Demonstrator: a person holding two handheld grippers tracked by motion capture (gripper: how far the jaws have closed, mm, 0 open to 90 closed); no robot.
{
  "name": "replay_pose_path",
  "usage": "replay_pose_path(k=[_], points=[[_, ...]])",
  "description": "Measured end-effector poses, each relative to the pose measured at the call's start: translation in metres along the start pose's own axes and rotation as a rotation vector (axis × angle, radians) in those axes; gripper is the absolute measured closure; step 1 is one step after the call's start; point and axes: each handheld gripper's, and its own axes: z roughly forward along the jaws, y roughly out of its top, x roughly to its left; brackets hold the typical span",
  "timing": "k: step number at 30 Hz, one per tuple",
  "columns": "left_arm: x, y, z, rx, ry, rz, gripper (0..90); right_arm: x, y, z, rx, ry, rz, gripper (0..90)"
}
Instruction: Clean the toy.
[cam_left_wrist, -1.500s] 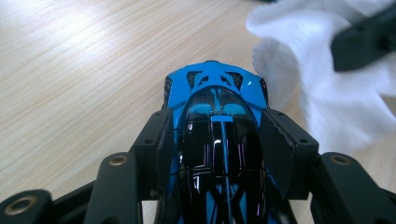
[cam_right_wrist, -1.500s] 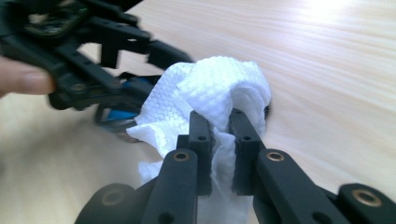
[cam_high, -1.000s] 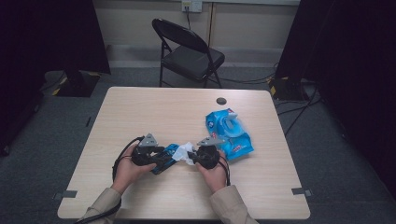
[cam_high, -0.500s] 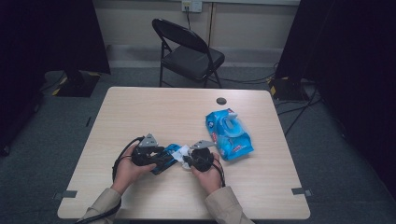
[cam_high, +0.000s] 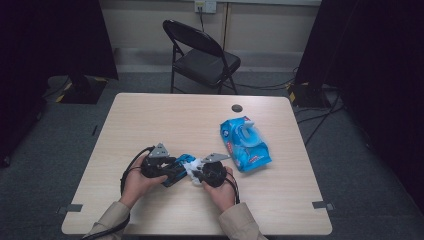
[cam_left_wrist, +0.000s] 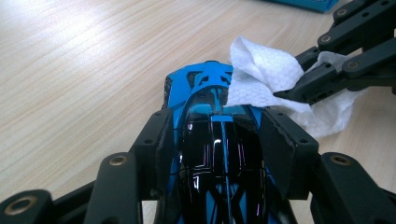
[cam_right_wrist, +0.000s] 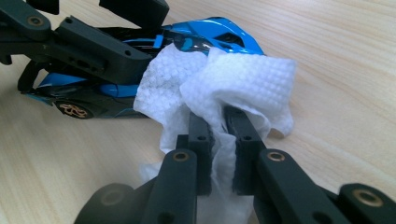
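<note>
While the left claw (cam_left_wrist: 215, 140) clamps a glossy blue-and-black toy car (cam_left_wrist: 212, 116) on the wooden bench (cam_high: 165, 120), the right claw (cam_right_wrist: 219, 121) pinches a crumpled white wipe (cam_right_wrist: 224, 79) against its nose. Pushing hard could likely slide the car free.

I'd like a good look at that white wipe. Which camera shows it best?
The right gripper view: the white wipe is close up, pinched between that gripper's jaws. The left gripper view shows it beside the toy car; the high view, a small white patch.

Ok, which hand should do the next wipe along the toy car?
Right, probably. The right hand-held gripper pinches the white wipe against the toy car; the left hand-held gripper clamps the car.
</note>
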Motion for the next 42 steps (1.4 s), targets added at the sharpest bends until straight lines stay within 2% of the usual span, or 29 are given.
replay_pose_path(k=[18,25,33,42], points=[[0.0,0.0,0.0,0.0,0.003,0.002,46.3,0.014,-0.002,0.004,0.001,0.067,-0.001,82.4],[-0.001,0.0,0.0,0.001,0.002,0.002,46.3,0.027,-0.001,0.008,0.009,0.1,-0.012,82.5],[-0.001,0.0,0.0,0.002,0.001,0.002,46.3,0.034,0.0,0.01,0.018,0.109,-0.036,82.4],[-0.001,0.001,0.0,0.002,0.002,0.0,46.4,0.038,0.0,0.011,0.017,0.124,-0.041,82.4]])
